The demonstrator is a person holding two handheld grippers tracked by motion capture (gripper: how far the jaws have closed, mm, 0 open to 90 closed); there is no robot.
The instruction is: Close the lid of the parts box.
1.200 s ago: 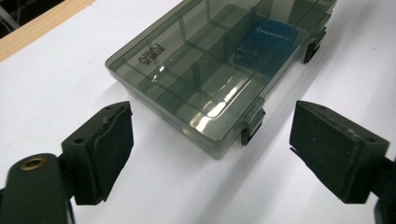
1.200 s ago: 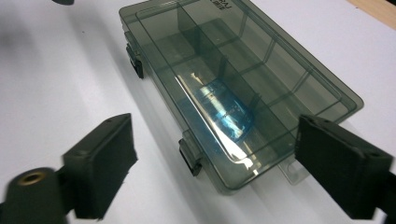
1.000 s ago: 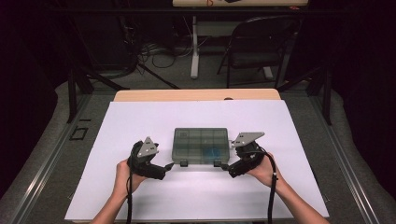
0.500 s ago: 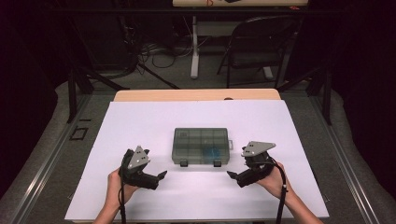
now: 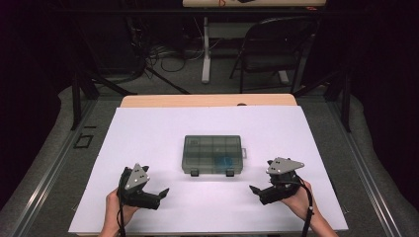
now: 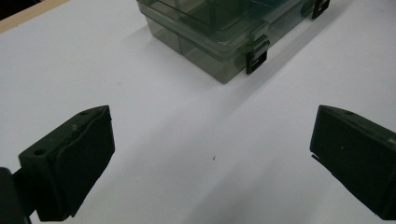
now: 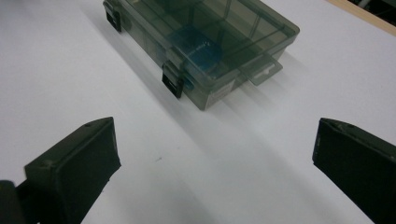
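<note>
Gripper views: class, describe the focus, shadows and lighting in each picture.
Left gripper view: the tongs loom soft-edged, the compartment box sharper, its shadow falling toward the camera. Right gripper view: the tongs are blurred, and the box casts a soft shadow on the white sheet. High view: the sheet is brightly lit, the room behind dark.

The high view looks forward and down from above the person's side, taking in the whole white table (image 5: 148, 128). Each gripper view sits low and close, looking along its own spread jaws toward the compartment box (image 5: 213, 154) ahead. The left gripper view catches the box's (image 6: 205, 32) near corner; the right gripper view sees its (image 7: 205, 42) opposite end. All three share that box.
</note>
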